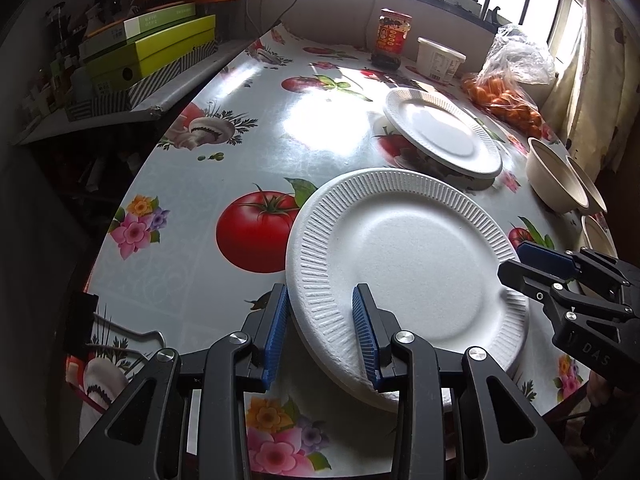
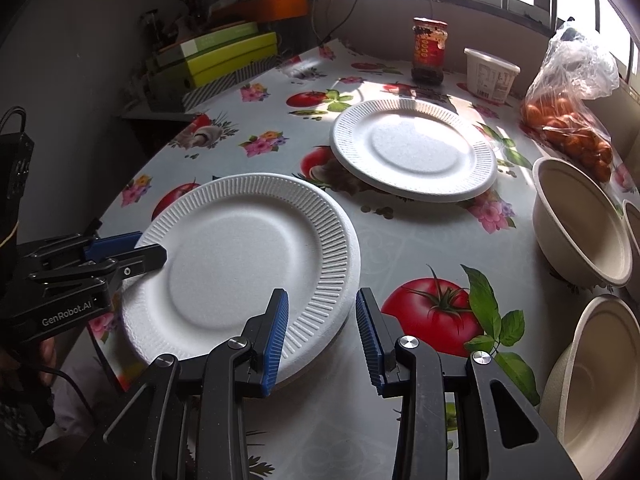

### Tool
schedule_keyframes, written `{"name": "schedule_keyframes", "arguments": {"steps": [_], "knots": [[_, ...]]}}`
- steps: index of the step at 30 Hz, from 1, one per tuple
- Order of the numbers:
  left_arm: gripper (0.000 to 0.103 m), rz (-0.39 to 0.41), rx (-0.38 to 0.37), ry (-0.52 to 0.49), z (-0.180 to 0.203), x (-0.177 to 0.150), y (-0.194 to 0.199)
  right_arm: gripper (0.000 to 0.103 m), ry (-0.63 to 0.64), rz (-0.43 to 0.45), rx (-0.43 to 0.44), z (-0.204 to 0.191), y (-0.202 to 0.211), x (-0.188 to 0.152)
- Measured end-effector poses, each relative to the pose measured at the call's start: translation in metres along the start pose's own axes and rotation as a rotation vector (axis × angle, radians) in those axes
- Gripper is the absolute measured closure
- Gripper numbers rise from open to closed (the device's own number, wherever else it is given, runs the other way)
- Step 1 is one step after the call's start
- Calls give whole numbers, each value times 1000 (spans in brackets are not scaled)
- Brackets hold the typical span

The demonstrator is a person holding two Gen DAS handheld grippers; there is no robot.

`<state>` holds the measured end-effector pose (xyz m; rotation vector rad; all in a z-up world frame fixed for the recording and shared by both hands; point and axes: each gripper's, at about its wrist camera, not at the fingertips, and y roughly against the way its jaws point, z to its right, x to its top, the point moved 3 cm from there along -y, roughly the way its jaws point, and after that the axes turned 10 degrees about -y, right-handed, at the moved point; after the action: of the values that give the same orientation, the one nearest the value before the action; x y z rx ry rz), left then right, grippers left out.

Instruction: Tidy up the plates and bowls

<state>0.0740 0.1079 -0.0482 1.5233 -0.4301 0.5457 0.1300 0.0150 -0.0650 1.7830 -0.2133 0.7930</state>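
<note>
A white foam plate (image 1: 404, 256) lies at the table's near edge, also in the right wrist view (image 2: 240, 268). My left gripper (image 1: 320, 328) is open with its jaws on either side of the plate's left rim. My right gripper (image 2: 322, 332) is open with its jaws on either side of the plate's right rim; it also shows in the left wrist view (image 1: 532, 268). A second white plate (image 2: 414, 150) sits farther back. Beige bowls (image 2: 580, 224) stand at the right, another (image 2: 596, 384) nearer.
The table (image 2: 400, 240) has a fruit-print cloth. At the back stand a sauce jar (image 2: 429, 50), a white tub (image 2: 490, 74) and a bag of oranges (image 2: 568, 120). Green boxes (image 2: 224, 56) sit on a shelf to the left.
</note>
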Motion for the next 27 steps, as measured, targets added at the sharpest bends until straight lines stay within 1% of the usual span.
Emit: {"name": "schedule_keyframes", "arguments": {"steps": [6, 11, 15, 20, 25, 27], "knots": [[68, 9, -1, -2, -1, 0, 2, 68, -6, 6, -9, 1, 1, 0], [61, 31, -11, -6, -2, 4, 8, 65, -25, 14, -5, 5, 3, 3], [60, 44, -18, -7, -4, 10, 11, 63, -39, 27, -6, 9, 7, 7], [60, 70, -35, -19, -1, 25, 15, 61, -70, 56, -13, 18, 12, 15], [60, 80, -89, -27, 3, 48, 13, 60, -115, 81, -33, 32, 17, 26], [60, 92, -93, -37, 7, 59, 14, 60, -138, 85, -35, 39, 18, 31]]}}
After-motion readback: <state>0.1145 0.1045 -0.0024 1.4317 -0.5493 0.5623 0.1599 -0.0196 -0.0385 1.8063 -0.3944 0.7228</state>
